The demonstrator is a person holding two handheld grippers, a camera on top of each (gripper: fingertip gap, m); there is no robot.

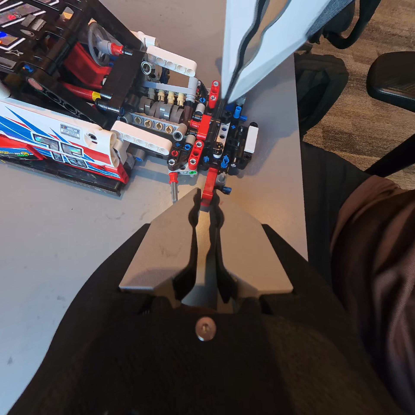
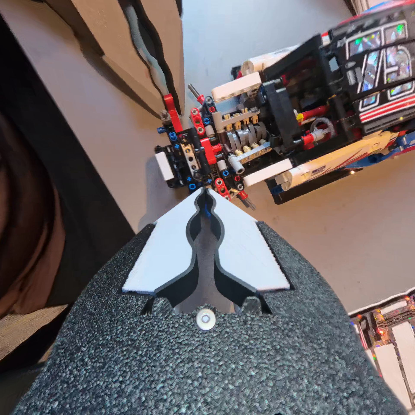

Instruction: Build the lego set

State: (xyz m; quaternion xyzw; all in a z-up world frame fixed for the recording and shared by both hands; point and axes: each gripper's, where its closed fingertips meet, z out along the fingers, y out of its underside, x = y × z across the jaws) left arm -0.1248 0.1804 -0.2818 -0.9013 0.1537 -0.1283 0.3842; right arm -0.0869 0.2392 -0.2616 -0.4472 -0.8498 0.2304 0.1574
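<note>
A partly built lego race car [image 1: 74, 139] lies on the grey table [image 1: 67, 235], with a white, red and blue side panel and a black roof. Its open front frame [image 1: 215, 139] of black, red and blue pieces points at the table's right edge. My left gripper [image 1: 206, 197] is shut on a red lever piece [image 1: 210, 182] that sticks out of the frame's near side. My right gripper [image 2: 205, 190] is shut on a blue pin [image 2: 207, 211] at the frame's opposite side [image 2: 193, 161]. Each gripper shows in the other's view: the right gripper [image 1: 226, 101] and the left gripper [image 2: 173, 105].
The table's right edge [image 1: 301, 179] runs just beyond the frame. A seated person's clothing [image 1: 370, 258] and a black chair [image 1: 393, 76] lie past it. A grey axle with a red bush [image 1: 174, 186] juts from the frame. More stickered lego panels [image 2: 390, 336] lie at the lower right. One gripper's finger ends stand about 8 cm off the other's.
</note>
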